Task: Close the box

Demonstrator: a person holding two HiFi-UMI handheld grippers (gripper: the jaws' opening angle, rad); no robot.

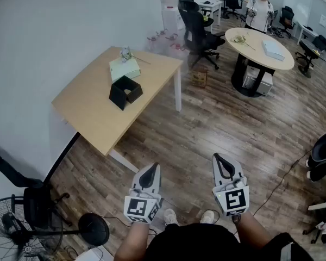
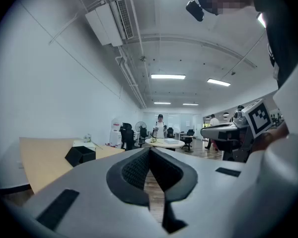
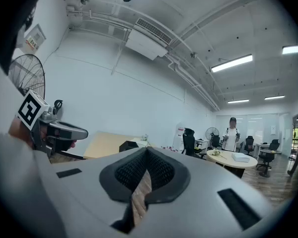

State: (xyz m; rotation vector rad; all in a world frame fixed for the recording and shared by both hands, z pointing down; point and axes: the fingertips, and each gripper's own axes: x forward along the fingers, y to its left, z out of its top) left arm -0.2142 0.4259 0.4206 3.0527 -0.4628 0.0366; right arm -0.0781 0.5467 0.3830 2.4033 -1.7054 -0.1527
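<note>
Head view, box: the black box (image 1: pixel 125 92) sits open on the wooden table (image 1: pixel 92 113), just beside a pale green sheet (image 1: pixel 124 68) and well ahead of both grippers.
Head view, grippers: the left gripper (image 1: pixel 152 167) and right gripper (image 1: pixel 218 157) are held side by side over the wood floor (image 1: pixel 223 118), apart from the table.
Left gripper view, jaws: tips pressed together, nothing between them; only floor shows through the slot behind the tips.
Left gripper view, box: the box (image 2: pixel 80 155) stands on the table, off to the left and well beyond the jaw tips.
Right gripper view, jaws: tips meet, nothing gripped.
Right gripper view, box: the box (image 3: pixel 128 146) is on the table, far past the tips and slightly left.
</note>
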